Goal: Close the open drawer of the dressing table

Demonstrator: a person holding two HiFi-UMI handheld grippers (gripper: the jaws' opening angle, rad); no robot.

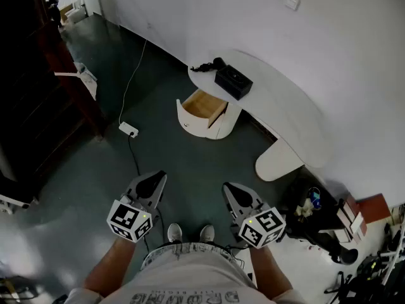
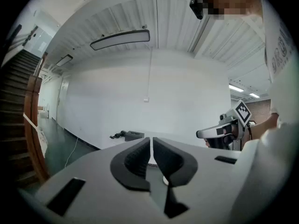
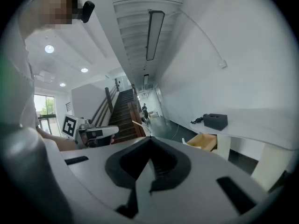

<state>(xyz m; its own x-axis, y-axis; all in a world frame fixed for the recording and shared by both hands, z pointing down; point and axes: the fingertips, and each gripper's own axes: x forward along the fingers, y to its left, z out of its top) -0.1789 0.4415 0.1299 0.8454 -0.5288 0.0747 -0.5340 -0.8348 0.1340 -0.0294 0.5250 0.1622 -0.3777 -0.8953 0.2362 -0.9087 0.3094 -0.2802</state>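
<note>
Faced a curved white counter (image 1: 285,106) in the upper centre, its drawer (image 1: 204,106) standing open under the left end. Held the left tongs (image 1: 156,178) and right tongs (image 1: 231,189) low in the frame, both pressed together on nothing, well apart from the drawer.

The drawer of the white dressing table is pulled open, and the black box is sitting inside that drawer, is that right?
Not quite. The black box sits on the top of the dressing table, not inside the drawer. The head view shows this. The drawer is indeed pulled open.
</note>
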